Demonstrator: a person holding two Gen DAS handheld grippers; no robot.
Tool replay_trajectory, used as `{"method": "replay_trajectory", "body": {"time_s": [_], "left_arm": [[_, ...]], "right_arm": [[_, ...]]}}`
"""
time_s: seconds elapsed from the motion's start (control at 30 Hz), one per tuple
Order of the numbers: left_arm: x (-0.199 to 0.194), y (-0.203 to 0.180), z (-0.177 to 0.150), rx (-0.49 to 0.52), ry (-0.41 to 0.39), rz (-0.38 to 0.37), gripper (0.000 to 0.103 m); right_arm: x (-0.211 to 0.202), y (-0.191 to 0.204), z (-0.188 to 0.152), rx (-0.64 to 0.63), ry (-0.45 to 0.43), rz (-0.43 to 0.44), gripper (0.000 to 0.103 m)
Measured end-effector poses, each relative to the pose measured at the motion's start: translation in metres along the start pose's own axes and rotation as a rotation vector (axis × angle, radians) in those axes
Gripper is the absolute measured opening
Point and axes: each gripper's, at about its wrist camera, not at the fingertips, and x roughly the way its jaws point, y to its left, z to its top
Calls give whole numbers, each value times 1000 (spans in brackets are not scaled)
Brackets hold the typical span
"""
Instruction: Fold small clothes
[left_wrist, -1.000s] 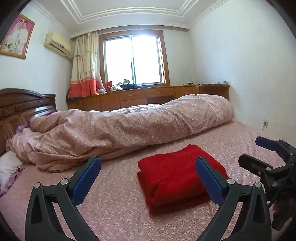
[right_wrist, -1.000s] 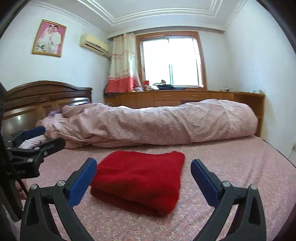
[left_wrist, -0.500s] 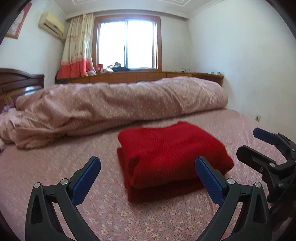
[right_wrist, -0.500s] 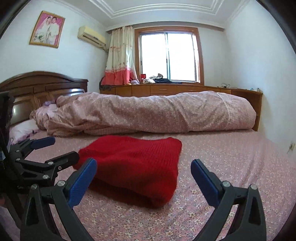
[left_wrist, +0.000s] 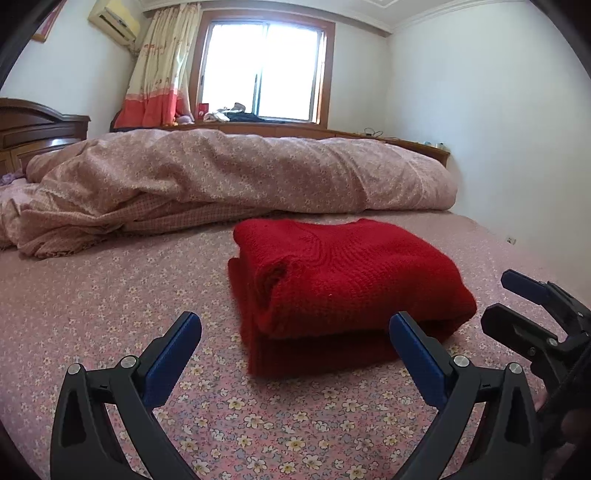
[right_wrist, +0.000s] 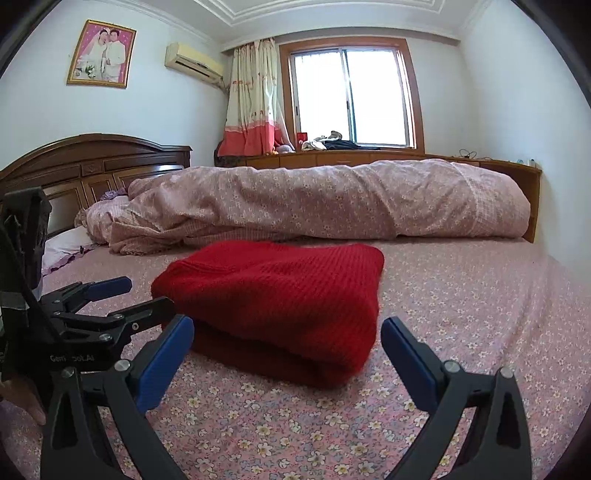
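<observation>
Both tongs, left gripper (left_wrist: 294, 341) and right gripper (right_wrist: 287, 345), gape wide and empty; a careless nudge could topple the folded sweater (left_wrist: 343, 280) at mid-frame.

The red sweater (left_wrist: 347, 273) is coarse ribbed knit; the bed sheet (left_wrist: 110, 302) is matt floral cloth; the far headboard (right_wrist: 96, 166) is glossy wood.

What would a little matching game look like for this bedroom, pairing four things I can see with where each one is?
Things:
1. red sweater
2. rolled quilt
3. framed photo
4. air conditioner

Places:
A. high on the wall beside the curtain
B. folded on the floral sheet in front of the open hand-held grippers
C. on the wall above the headboard
D. stretched across the bed behind the sweater

Pairs: 1-B, 2-D, 3-C, 4-A
</observation>
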Motion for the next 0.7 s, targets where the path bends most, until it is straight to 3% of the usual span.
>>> {"method": "replay_trajectory", "body": {"time_s": [0.7], "left_arm": [[1,1,-2,1,16,6,99]], "right_arm": [[5,2,-1,5,43,-1,103]]}}
